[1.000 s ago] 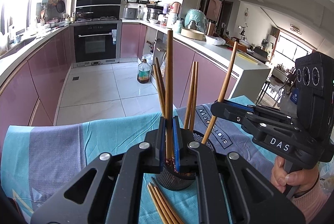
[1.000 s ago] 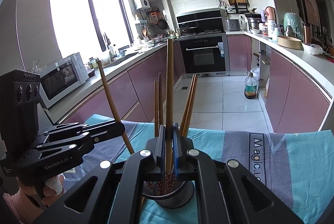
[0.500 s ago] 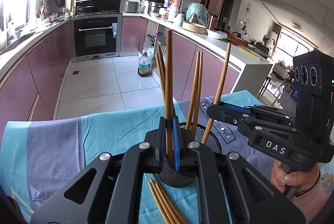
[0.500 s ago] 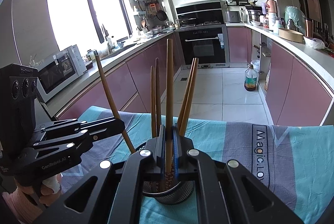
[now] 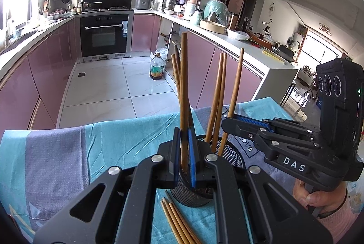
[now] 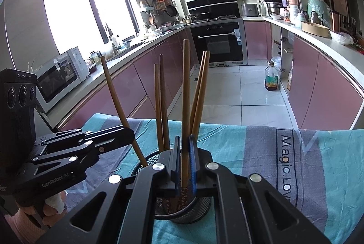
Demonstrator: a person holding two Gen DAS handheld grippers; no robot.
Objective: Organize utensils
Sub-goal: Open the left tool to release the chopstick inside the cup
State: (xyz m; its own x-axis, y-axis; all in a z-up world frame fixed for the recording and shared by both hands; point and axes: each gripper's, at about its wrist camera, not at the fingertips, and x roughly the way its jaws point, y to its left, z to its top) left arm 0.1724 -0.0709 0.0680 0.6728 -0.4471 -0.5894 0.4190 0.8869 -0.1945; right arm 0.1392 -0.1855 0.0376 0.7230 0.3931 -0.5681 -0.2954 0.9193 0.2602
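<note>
Left gripper (image 5: 184,153) and right gripper (image 6: 184,162) each clamp one light, stiff, slippery chopstick (image 5: 183,93) mid-shaft, twelve o'clock above mesh holder (image 5: 234,153).

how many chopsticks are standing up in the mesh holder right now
6: one in the left gripper, one in the right gripper, four loose in the holder. More lie on the cloth.

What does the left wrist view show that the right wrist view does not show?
Only the left wrist view: loose chopsticks lying on the cloth in front of the holder, and the right gripper shut on a chopstick. Only the right wrist view: the microwave, the window, and the left gripper shut on a chopstick. Both: the mesh holder with chopsticks standing in it, and the oven.
</note>
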